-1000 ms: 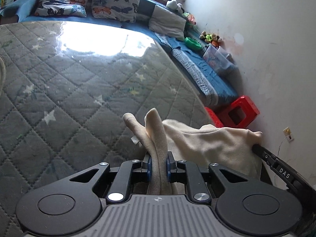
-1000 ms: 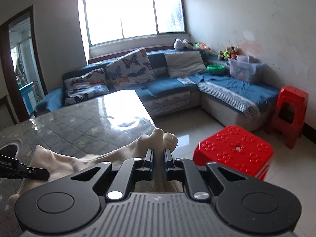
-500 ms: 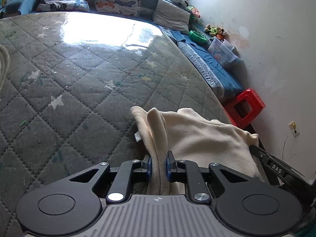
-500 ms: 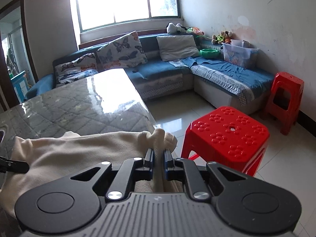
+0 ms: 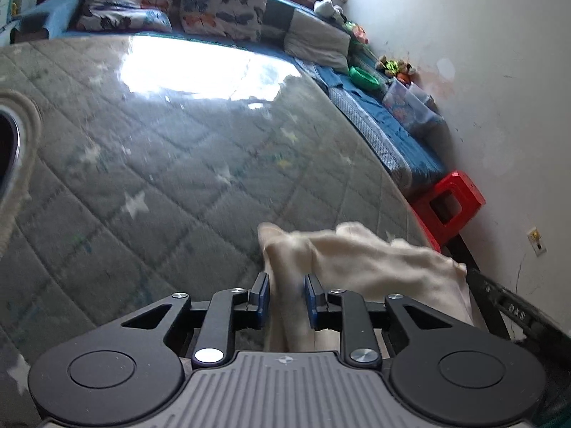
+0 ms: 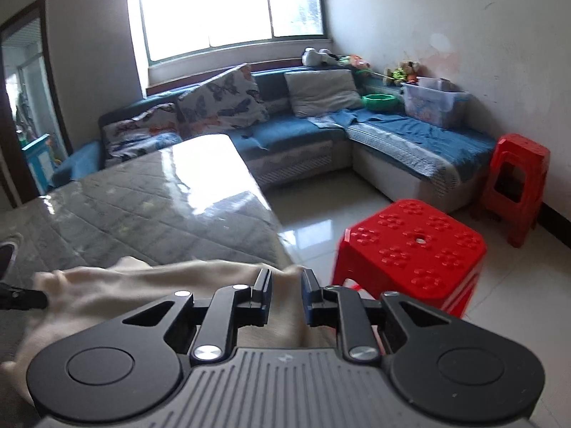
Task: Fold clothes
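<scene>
- Left wrist view: your left gripper (image 5: 286, 297) has just been opening. A second ago its jaws pinched a bunched edge of the cream garment (image 5: 374, 260); now the blue pads (image 5: 263, 297) stand apart and the cloth lies loose between them. I cannot see any pad pressing on it.
- Right wrist view: your right gripper (image 6: 286, 297) has just been opening too. The garment (image 6: 160, 285) is between its jaws, but there is a clear gap on both sides of the fold.
- So both grippers are open, and neither holds the garment any more.
- The garment rests on the near right corner of the quilted grey surface (image 5: 160, 178), stretched between your two grippers. Its near part is hidden under the gripper bodies, so you cannot tell how neat the fold is.
- I judge that this release ends one fold: the carried edge is laid down.
- The red stool (image 6: 410, 246) stands on the floor just beside that corner. Take care that the cloth edge does not slip off the surface there.
- For the next step, I think you must draw both grippers back without dragging the cloth, and then take new grip points.
</scene>
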`<state>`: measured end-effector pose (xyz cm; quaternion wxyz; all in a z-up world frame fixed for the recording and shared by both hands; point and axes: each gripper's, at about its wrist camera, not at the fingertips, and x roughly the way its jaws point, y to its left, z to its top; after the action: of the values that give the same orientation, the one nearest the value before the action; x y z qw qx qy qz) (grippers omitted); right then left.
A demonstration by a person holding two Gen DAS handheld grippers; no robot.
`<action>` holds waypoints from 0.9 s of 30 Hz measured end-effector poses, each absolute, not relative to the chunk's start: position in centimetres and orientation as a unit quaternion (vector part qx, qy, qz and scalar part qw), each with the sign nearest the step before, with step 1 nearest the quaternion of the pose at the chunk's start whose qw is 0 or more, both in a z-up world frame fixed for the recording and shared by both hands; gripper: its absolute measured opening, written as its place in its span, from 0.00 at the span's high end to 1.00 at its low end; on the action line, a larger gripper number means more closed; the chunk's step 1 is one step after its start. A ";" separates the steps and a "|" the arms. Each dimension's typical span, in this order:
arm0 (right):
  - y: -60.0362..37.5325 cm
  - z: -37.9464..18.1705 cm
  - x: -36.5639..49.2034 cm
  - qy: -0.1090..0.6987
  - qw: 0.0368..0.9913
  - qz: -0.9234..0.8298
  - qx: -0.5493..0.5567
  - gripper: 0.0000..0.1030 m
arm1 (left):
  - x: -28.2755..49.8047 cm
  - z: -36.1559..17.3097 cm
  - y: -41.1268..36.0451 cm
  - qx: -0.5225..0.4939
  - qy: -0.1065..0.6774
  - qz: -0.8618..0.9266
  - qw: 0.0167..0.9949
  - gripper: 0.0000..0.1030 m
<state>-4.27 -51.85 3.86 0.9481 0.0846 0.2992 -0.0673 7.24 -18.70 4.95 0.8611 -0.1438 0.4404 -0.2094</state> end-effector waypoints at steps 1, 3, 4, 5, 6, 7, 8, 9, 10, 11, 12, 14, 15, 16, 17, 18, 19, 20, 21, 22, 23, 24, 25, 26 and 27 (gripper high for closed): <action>-51.6 3.9 -4.1 0.300 0.948 -0.062 0.084 0.83 | 7.4 5.2 -18.7 -0.145 0.438 -0.209 0.862 0.77; -51.1 3.8 -3.5 0.304 0.948 -0.052 0.083 0.83 | 7.6 5.5 -19.0 -0.146 0.433 -0.212 0.864 0.77; -50.8 3.6 -3.1 0.308 0.947 -0.048 0.084 0.83 | 7.7 5.6 -19.3 -0.145 0.432 -0.215 0.864 0.77; -50.6 3.4 -2.7 0.311 0.946 -0.044 0.084 0.83 | 7.8 5.6 -19.6 -0.143 0.432 -0.219 0.863 0.77; -50.3 3.3 -2.3 0.315 0.945 -0.040 0.084 0.83 | 7.8 5.6 -20.1 -0.139 0.432 -0.222 0.863 0.77; -50.4 3.0 -1.9 0.318 0.943 -0.041 0.087 0.83 | 7.8 5.6 -20.5 -0.135 0.433 -0.225 0.862 0.77; -50.4 2.7 -1.6 0.321 0.942 -0.042 0.089 0.83 | 7.8 5.5 -20.8 -0.132 0.433 -0.228 0.862 0.77; -50.4 2.4 -1.4 0.323 0.941 -0.044 0.090 0.83 | 7.9 5.5 -21.1 -0.128 0.434 -0.230 0.862 0.77; -50.5 2.1 -1.3 0.325 0.940 -0.045 0.091 0.83 | 7.9 5.4 -21.5 -0.125 0.434 -0.233 0.861 0.77; -50.5 1.9 -1.1 0.326 0.940 -0.046 0.092 0.83 | 7.9 5.4 -21.8 -0.122 0.435 -0.235 0.861 0.77; -50.5 2.0 -1.0 0.326 0.940 -0.046 0.090 0.83 | 7.9 5.3 -22.1 -0.118 0.435 -0.238 0.860 0.77; -50.3 2.4 -1.1 0.324 0.941 -0.047 0.085 0.81 | 8.1 5.4 -22.5 -0.115 0.433 -0.241 0.861 0.77; -50.1 2.7 -1.1 0.321 0.942 -0.045 0.083 0.80 | 8.1 5.5 -22.7 -0.114 0.432 -0.242 0.861 0.77; -49.9 3.0 -1.1 0.317 0.944 -0.041 0.083 0.77 | 8.2 5.6 -22.8 -0.114 0.430 -0.241 0.863 0.77; -49.7 3.2 -1.0 0.313 0.945 -0.036 0.084 0.75 | 8.3 5.6 -22.9 -0.114 0.427 -0.241 0.864 0.77; -49.4 3.4 -1.0 0.311 0.946 -0.029 0.086 0.75 | 8.4 5.7 -22.9 -0.114 0.425 -0.241 0.865 0.77; -49.1 3.5 -0.9 0.312 0.946 -0.020 0.087 0.75 | 8.4 5.7 -22.9 -0.114 0.423 -0.240 0.866 0.76; -48.8 3.5 -0.8 0.313 0.945 -0.011 0.089 0.74 | 8.5 5.7 -22.8 -0.114 0.421 -0.239 0.867 0.76; -48.3 3.4 -0.3 0.319 0.944 -0.001 0.087 0.74 | 8.6 5.7 -22.7 -0.114 0.421 -0.238 0.868 0.76; -47.9 3.1 0.0 0.325 0.942 0.003 0.082 0.72 | 8.7 5.6 -22.5 -0.114 0.421 -0.234 0.869 0.76; -47.4 2.7 0.4 0.330 0.941 0.004 0.076 0.70 | 8.7 5.6 -22.3 -0.114 0.421 -0.230 0.870 0.76; -47.2 2.5 0.7 0.331 0.941 0.001 0.072 0.69 | 8.8 5.6 -22.0 -0.114 0.421 -0.225 0.871 0.76; -46.9 2.2 1.0 0.332 0.941 -0.001 0.069 0.67 | 8.9 5.5 -21.7 -0.115 0.422 -0.220 0.872 0.75; -46.7 1.9 1.3 0.333 0.941 -0.003 0.066 0.66 | 9.0 5.4 -21.4 -0.116 0.423 -0.215 0.873 0.75; -46.8 1.8 1.5 0.333 0.940 -0.005 0.070 0.65 | 9.1 5.3 -21.1 -0.117 0.423 -0.210 0.873 0.75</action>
<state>1.54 -46.76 1.76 0.9405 0.0697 0.3326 -0.0048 9.09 -21.07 5.33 0.8735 -0.1166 0.4232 -0.2105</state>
